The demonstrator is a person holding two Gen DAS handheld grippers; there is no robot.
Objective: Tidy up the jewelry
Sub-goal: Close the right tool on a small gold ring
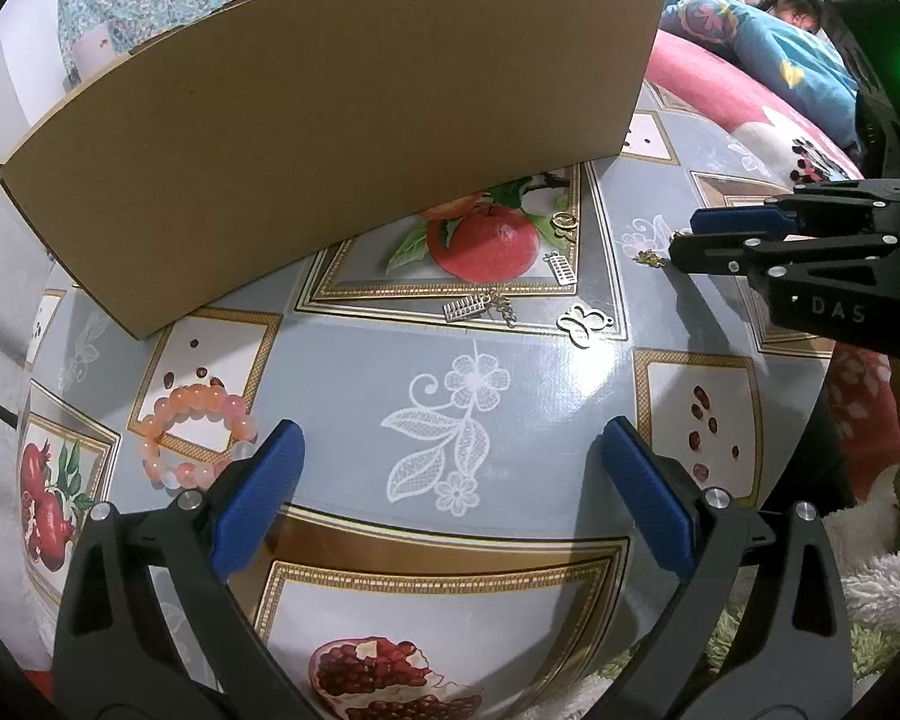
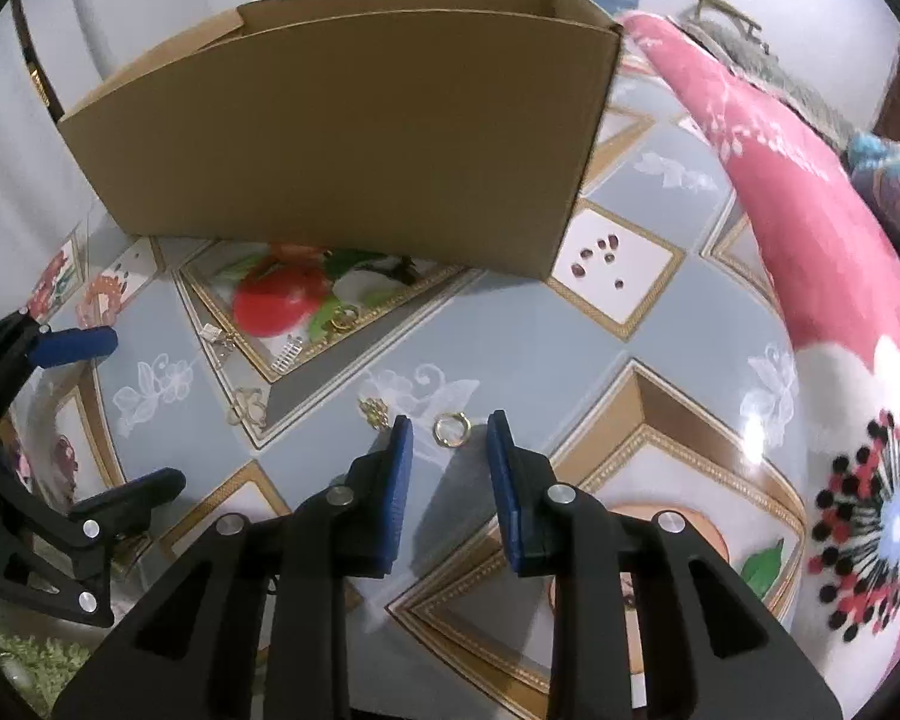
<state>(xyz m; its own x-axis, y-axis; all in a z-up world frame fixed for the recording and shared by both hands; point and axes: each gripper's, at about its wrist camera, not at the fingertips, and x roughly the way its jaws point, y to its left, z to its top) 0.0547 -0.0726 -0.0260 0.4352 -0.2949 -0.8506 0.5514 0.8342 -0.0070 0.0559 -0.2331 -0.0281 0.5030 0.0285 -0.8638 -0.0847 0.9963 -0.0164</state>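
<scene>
Blue-padded fingers of the right tool [image 2: 450, 426] are standing apart just above the bench [image 2: 570, 360], and a small gold ring [image 2: 450, 427] is lying flat on the patterned cloth between their tips, untouched by either pad. Just beyond the left finger a tiny gold charm [image 2: 373, 411] is sitting close by. Farther ahead, other small pieces are scattered near the printed apple, and behind them the open cardboard box [image 2: 354, 138] is standing, which looks like the place the jewelry is meant to go.

Risk is lying mostly in the ring itself, I would say: it is thin and flat on a slick cloth, so pads closing slightly off-centre could flick it away or ride over it. The nearby charm could also be getting caught by the left finger.

Off to the side, the left tool [image 1: 450, 450] is waiting with its fingers wide apart and nothing between them, a pink bead bracelet [image 1: 195, 438] lying just outside its left finger.

Both tools are pointing steeply down at the bench; the right one is reaching in beside the left, with its fingertips nearly touching the surface.
</scene>
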